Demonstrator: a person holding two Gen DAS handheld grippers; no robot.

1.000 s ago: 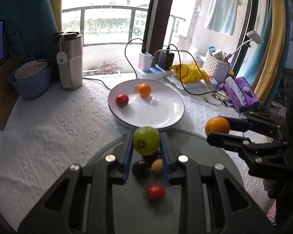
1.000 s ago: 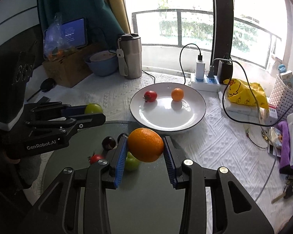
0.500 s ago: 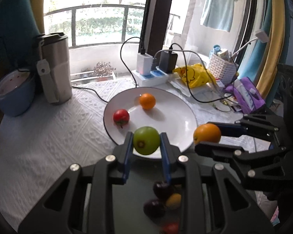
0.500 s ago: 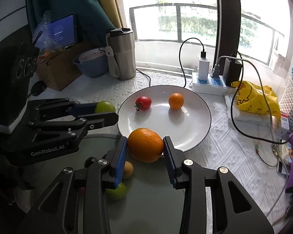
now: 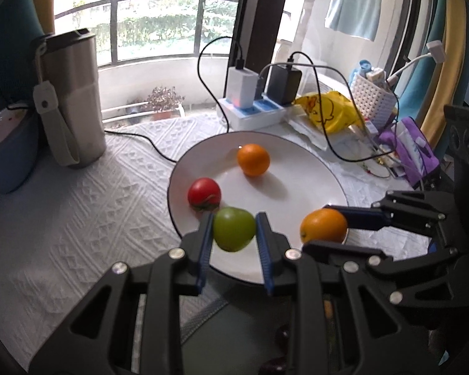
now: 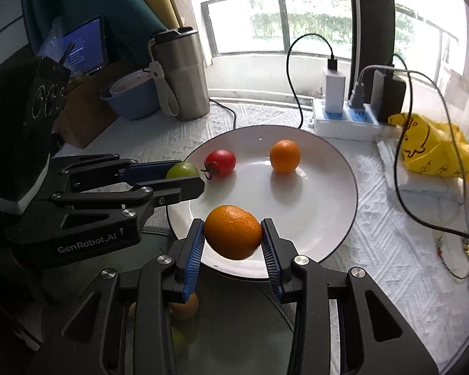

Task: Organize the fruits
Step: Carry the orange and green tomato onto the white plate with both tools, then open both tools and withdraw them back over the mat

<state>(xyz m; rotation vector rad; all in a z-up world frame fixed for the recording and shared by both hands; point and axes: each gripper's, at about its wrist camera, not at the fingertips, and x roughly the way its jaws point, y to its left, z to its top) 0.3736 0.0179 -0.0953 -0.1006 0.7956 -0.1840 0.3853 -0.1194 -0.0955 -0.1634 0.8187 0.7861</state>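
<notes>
Two hand-held grippers side by side over the near rim of a white plate on a counter covered in white quilted cloth. Left hand-held gripper clamped on a green fruit. Right hand-held gripper clamped on an orange. Already lying on the plate, apart: a red tomato and a smaller orange fruit. Behind the plate, a steel tumbler and a power strip.
</notes>
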